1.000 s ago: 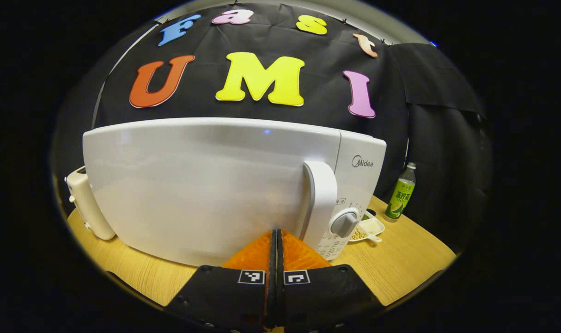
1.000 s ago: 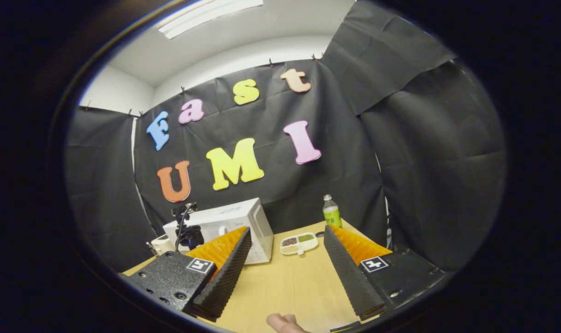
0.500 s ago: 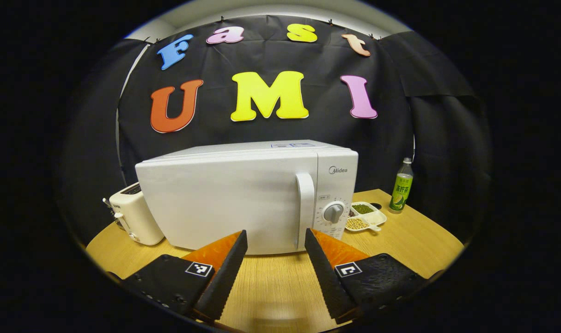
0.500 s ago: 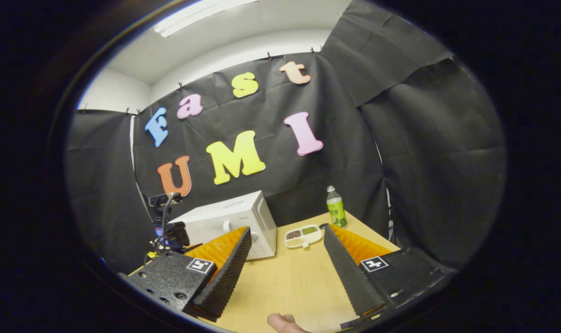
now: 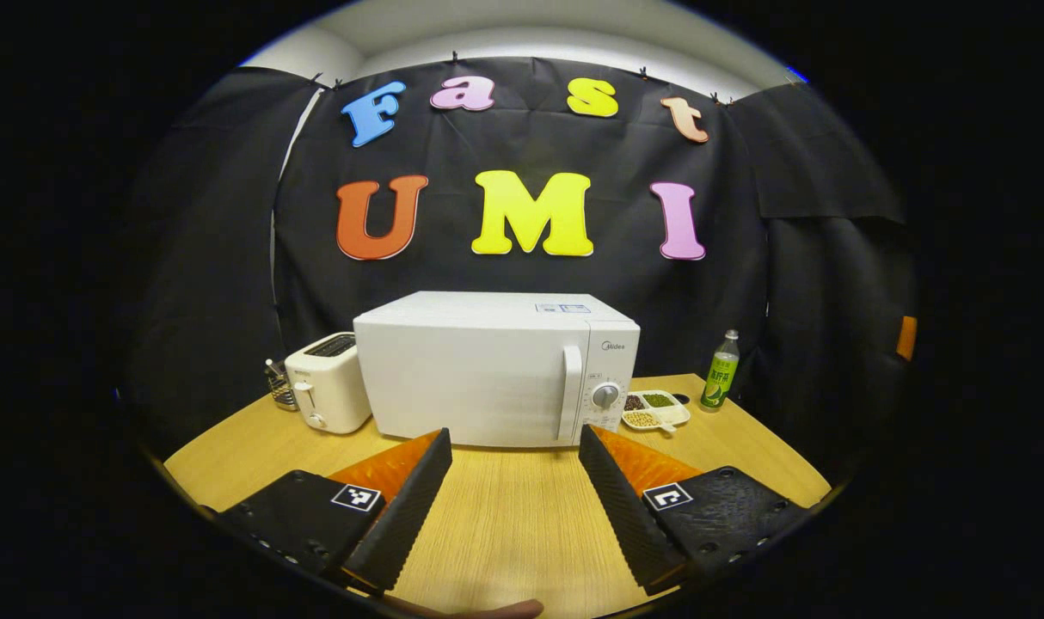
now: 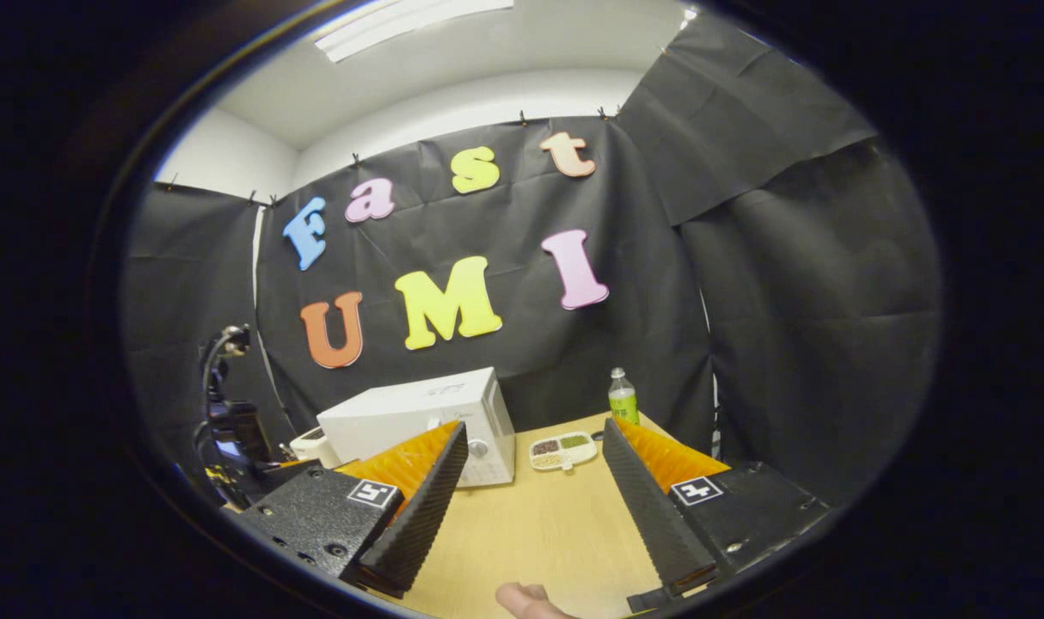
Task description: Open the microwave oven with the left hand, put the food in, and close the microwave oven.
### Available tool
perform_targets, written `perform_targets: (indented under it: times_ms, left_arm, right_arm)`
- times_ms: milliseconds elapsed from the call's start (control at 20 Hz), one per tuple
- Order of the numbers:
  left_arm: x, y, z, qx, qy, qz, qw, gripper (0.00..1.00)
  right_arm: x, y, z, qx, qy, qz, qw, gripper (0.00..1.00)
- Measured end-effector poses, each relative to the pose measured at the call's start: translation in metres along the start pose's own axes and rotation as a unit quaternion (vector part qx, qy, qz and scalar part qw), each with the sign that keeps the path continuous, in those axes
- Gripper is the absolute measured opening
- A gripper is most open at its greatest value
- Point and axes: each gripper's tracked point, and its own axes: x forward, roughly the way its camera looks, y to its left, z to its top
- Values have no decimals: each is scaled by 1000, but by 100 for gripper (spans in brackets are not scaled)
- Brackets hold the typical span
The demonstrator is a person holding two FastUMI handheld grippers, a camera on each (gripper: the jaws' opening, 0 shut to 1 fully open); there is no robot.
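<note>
Wooden table [image 5: 505,516] across the lower frame; white microwave [image 5: 488,378] centre, door closed, toaster [image 5: 324,391] left of it, food tray [image 5: 655,411] and bottle [image 5: 720,371] right; left gripper [image 5: 513,451] wide, empty; right gripper [image 6: 535,443] wide, empty; white ceiling [image 6: 453,52] above the black cloth

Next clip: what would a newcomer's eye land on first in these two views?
The white microwave, door shut, stands mid-table in the left gripper view, with a white toaster to its left. To its right lie a divided dish of beans and a green bottle. Both tools stand open and empty over the wooden table: the left tool faces the microwave, the right tool hangs farther back.
</note>
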Motion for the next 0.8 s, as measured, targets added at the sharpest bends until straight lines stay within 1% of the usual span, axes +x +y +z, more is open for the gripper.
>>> perform_targets:
  times_ms: [200, 400, 450, 600, 700, 750, 800]
  left_arm:
    - [-43, 8, 28, 14, -13, 0, 1000, 95]
    - [-87, 13, 66, 21, -50, 3, 999, 95]
    - [-99, 13, 73, 25, -60, 1, 998, 95]
    - [-127, 17, 91, 43, -81, 13, 996, 94]
    - [-145, 20, 103, 44, -101, 20, 994, 94]
    - [-155, 22, 107, 39, -109, 22, 993, 95]
    - [-161, 23, 109, 32, -114, 20, 993, 96]
  right_arm:
    - [-19, -2, 24, -22, -29, -25, 999, 90]
    - [-39, 14, 36, -29, -42, -8, 999, 91]
    - [-41, 12, 38, -31, -43, -10, 999, 91]
    - [-49, 11, 45, -40, -49, -16, 998, 91]
    - [-54, 13, 48, -39, -51, -13, 998, 91]
    - [-56, 15, 47, -39, -50, -11, 998, 100]
    - [-57, 16, 48, -39, -48, -10, 998, 91]
